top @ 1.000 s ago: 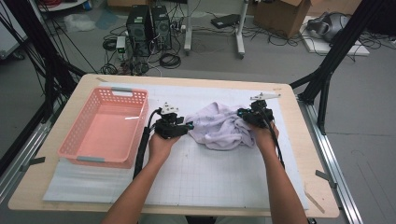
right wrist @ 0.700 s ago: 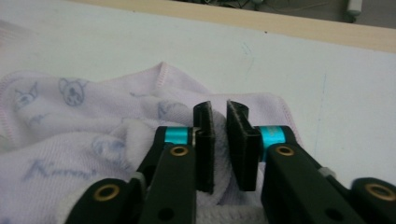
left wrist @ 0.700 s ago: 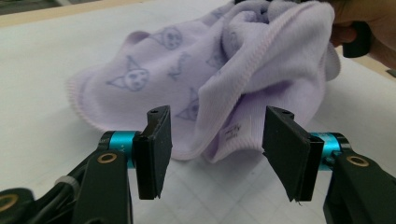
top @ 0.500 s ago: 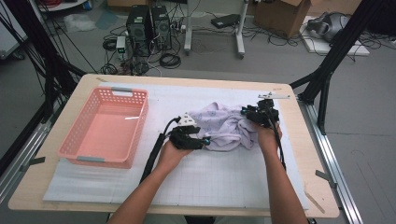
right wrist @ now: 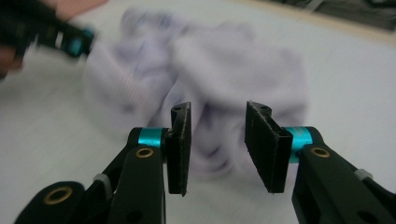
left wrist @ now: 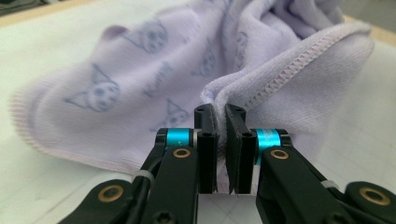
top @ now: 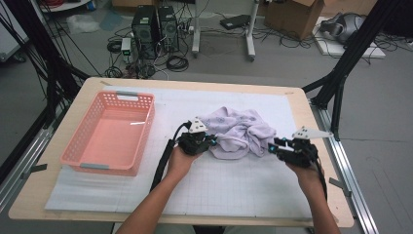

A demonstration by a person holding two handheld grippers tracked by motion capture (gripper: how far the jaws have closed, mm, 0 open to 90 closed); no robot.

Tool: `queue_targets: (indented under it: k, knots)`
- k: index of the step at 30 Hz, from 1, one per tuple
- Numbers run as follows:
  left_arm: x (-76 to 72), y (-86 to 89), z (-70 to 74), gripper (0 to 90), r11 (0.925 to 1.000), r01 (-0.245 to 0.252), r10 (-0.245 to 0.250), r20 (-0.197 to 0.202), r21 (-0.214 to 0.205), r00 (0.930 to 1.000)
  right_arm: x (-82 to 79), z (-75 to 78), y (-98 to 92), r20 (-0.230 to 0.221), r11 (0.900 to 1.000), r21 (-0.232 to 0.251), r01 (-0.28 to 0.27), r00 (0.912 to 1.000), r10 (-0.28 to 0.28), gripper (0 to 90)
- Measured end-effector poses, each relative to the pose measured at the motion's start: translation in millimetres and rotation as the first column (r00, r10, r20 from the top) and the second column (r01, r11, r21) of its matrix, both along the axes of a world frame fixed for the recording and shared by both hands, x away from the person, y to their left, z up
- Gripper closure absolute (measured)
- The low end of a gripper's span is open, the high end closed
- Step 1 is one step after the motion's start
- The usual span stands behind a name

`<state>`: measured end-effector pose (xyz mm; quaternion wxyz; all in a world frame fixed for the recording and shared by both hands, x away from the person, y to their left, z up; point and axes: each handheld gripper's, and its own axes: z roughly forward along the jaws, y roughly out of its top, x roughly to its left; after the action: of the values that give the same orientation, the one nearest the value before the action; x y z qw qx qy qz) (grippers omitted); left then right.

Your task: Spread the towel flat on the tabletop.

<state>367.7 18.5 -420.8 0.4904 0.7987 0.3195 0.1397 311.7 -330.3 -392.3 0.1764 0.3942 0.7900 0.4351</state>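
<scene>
So the lilac towel (top: 237, 132) was bunched up in the middle of the counter (top: 292, 97), sitting right between the two hands. The left hand-held gripper (top: 212, 142) was already on it: in the left gripper view its jaws were pinched together on a stitched hem fold of the towel (left wrist: 261, 88), cloth squeezed flat between the pads, with the rest of the fabric running away ahead of it and off to both sides. That one had just closed down.

The right hand-held gripper (top: 271, 146) was the one to watch. Its jaws stood apart and had just been opening, nothing between them. From its own view the towel heap (right wrist: 219, 79) was straight ahead of the tips, a little beyond them, not touching. In the high view it sat just off the towel's near right edge, pointing in toward the cloth.

My guess: the next move hinges on the right side going straight forward onto that near edge, since the left already has its corner. The pink basket (top: 73, 158) was well off past the left hand-held gripper, away from the towel.
</scene>
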Motion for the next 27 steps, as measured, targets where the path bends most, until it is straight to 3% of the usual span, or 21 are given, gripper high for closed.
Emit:
queue_targets:
  k: [2,4,7,8,10,12,13,16,21,27]
  knots:
    - [0.5,5.0,2.1,83.6,0.9999,-0.015,0.015,0.004,-0.006,0.9999,-6.6,-15.4,6.1,-0.029,0.9974,-0.048,-0.054,0.9982,0.053,60.2]
    - [1.2,9.0,2.8,83.6,0.9995,-0.029,0.029,0.002,-0.013,0.9996,-7.2,-30.1,13.8,-0.046,0.9935,-0.084,-0.076,0.9963,0.072,57.7]
    - [2.0,16.0,3.6,83.6,0.9990,-0.044,0.044,0.005,-0.005,0.9990,0.8,-43.2,24.1,-0.047,0.9923,-0.105,-0.067,0.9970,0.062,56.3]
    - [2.6,18.1,3.4,83.6,0.9985,-0.054,0.054,0.004,-0.012,0.9985,4.2,-44.8,27.5,-0.040,0.9896,-0.132,-0.056,0.9979,0.051,56.4]
    - [4.1,23.4,3.4,83.6,0.9976,-0.068,0.068,0.002,-0.011,0.9977,10.7,-46.8,32.6,-0.021,0.9858,-0.166,-0.027,0.9995,0.024,62.4]
    - [5.5,28.9,3.3,83.6,0.9965,-0.083,0.083,0.004,-0.010,0.9965,14.2,-47.4,33.6,-0.017,0.9857,-0.168,-0.006,0.9999,0.003,76.5]
    - [6.1,31.7,3.5,83.6,0.9956,-0.093,0.093,0.005,-0.009,0.9956,14.6,-47.6,33.5,-0.023,0.9868,-0.161,-0.014,0.9997,0.011,81.7]
    - [8.0,40.9,4.3,83.6,0.9922,-0.123,0.124,0.007,-0.019,0.9923,7.1,-44.1,34.1,-0.058,0.9827,-0.172,-0.069,0.9966,0.059,84.8]
    - [10.2,53.9,5.2,83.5,0.9872,-0.159,0.159,0.006,-0.018,0.9873,-22.2,-26.6,25.6,-0.071,0.9847,-0.094,-0.147,0.9875,0.140,85.1]
    - [13.8,61.6,4.5,83.7,0.9802,-0.197,0.197,0.012,-0.022,0.9803,-52.2,-1.0,9.5,-0.137,0.9699,-0.005,-0.243,0.9609,0.240,85.1]
